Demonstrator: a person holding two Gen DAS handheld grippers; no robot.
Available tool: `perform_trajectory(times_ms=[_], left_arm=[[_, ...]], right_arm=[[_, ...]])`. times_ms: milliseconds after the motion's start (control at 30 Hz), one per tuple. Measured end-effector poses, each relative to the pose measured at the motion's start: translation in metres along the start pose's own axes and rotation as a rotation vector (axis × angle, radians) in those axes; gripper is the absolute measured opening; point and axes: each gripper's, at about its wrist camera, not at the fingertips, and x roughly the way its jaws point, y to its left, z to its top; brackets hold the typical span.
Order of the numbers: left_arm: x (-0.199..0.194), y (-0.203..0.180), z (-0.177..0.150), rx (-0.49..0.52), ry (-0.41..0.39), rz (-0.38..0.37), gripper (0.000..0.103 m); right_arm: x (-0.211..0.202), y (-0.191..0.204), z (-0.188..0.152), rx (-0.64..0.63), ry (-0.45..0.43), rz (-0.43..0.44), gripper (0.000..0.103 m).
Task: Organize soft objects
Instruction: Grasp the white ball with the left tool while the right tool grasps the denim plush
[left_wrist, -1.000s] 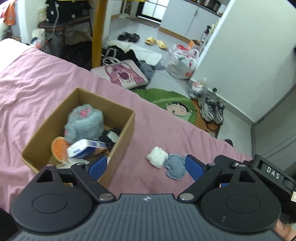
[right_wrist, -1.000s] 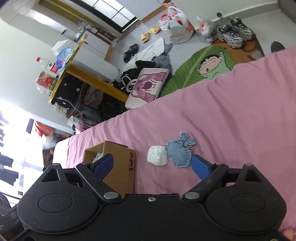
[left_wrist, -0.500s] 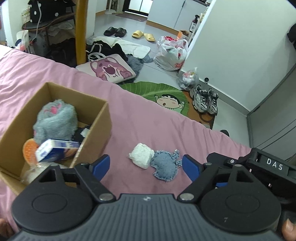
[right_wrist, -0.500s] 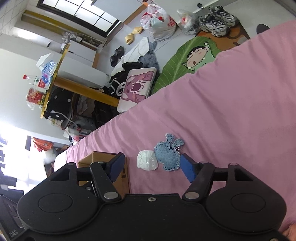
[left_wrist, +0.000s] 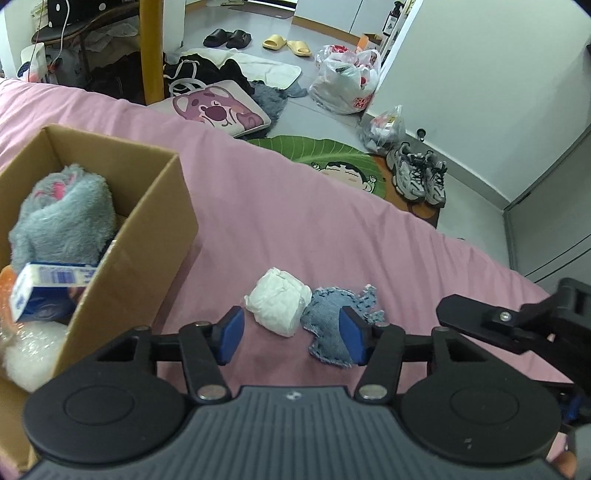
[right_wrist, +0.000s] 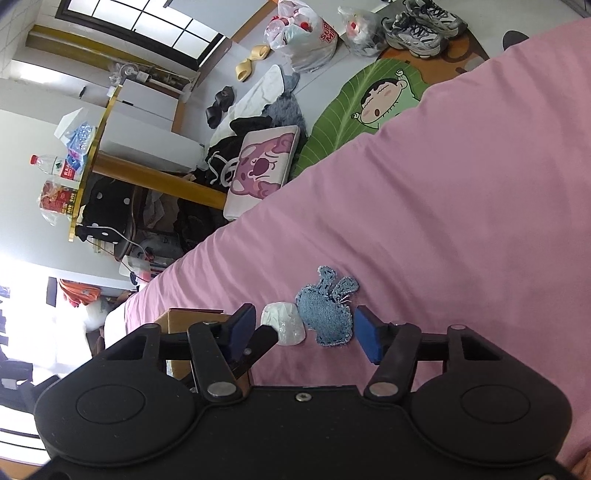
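Pink bedsheet carries the two soft things left outside the cardboard box: a white wadded bundle and, touching its right side, a denim rabbit-shaped patch. Your left gripper hangs low over the pair, its blue fingers spread wide and holding nothing; the bundle sits nearer the left finger, while the right one overlaps the patch. Shift a little left so both fingers straddle the bundle alone, then lower and close gently; it looks squashy and should give. Otherwise you may drag the patch along. Your right gripper is likewise wide open and empty, lined up on the same two things. Hold it back so the two tools do not collide. The box already holds a grey plush toy and a small blue-and-white carton.
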Motion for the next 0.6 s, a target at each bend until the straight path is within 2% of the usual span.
perform_trajectory(times_ms=[400, 600], left_arm=[[0.036, 0.009, 0.004, -0.020, 0.019, 0.040, 0.055], [0.040, 0.013, 0.005, -0.085, -0.007, 0.023, 0.044]], right_arm=[[0.022, -0.006, 0.002, 0.034, 0.035, -0.028, 0.054], [0.032, -0.006, 0.002, 0.034, 0.055, -0.041, 0.053]])
